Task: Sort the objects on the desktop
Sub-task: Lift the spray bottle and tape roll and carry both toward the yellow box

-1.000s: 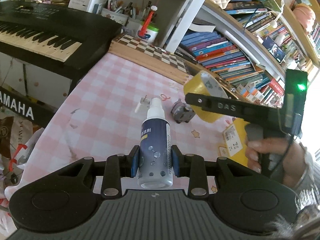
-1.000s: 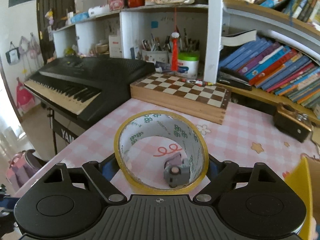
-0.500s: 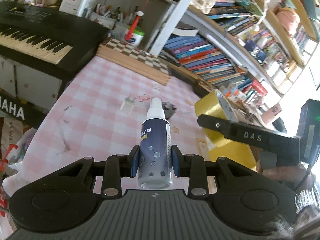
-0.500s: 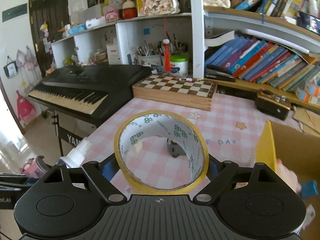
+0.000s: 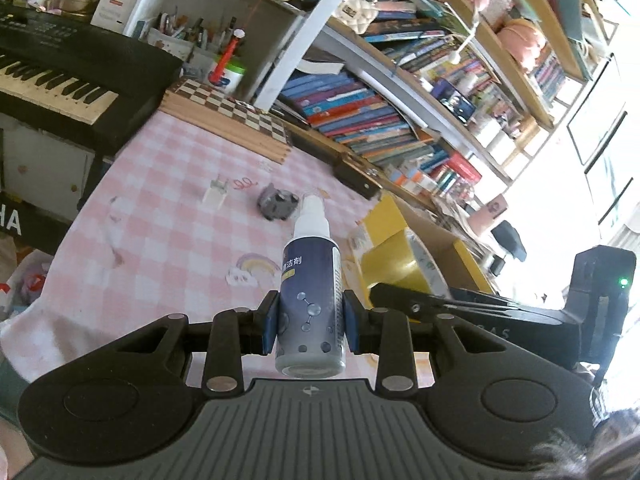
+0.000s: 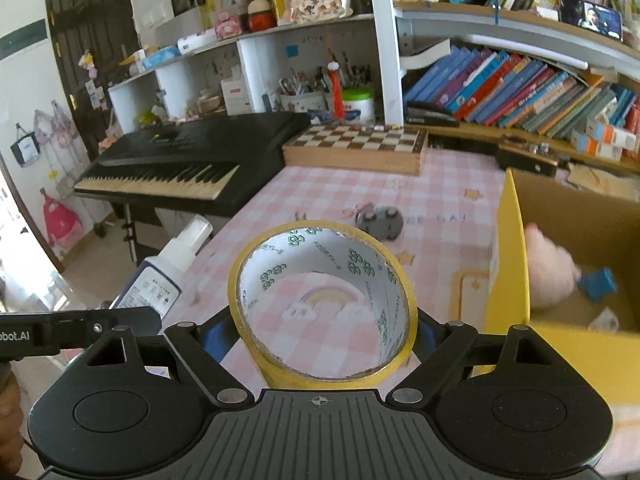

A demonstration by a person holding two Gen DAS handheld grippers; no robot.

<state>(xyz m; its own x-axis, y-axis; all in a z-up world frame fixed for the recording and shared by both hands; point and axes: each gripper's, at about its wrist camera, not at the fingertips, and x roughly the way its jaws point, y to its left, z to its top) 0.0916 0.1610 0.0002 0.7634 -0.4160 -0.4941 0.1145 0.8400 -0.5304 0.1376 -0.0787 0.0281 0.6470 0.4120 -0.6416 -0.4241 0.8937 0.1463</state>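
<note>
My left gripper (image 5: pixel 309 322) is shut on a dark blue spray bottle (image 5: pixel 310 292) with a white nozzle, held above the pink checked tablecloth (image 5: pixel 168 236). The bottle also shows in the right wrist view (image 6: pixel 160 276). My right gripper (image 6: pixel 322 338) is shut on a roll of yellow tape (image 6: pixel 322 300), also seen in the left wrist view (image 5: pixel 400 268). An open yellow cardboard box (image 6: pixel 560 280) stands on the right, holding a pink soft thing (image 6: pixel 548 268) and a blue item (image 6: pixel 598 284). A small grey toy car (image 5: pixel 277 203) and a white plug (image 5: pixel 215 195) lie on the cloth.
A wooden chessboard box (image 6: pixel 356 148) lies at the back of the table. A black keyboard (image 6: pixel 192 160) stands to the left. Bookshelves (image 5: pixel 360 116) run behind. A small dark box (image 6: pixel 526 158) sits at the back right.
Both grippers have drawn back and swung right towards the yellow box, still holding the bottle and the tape. The box's inside has come into the right wrist view.
</note>
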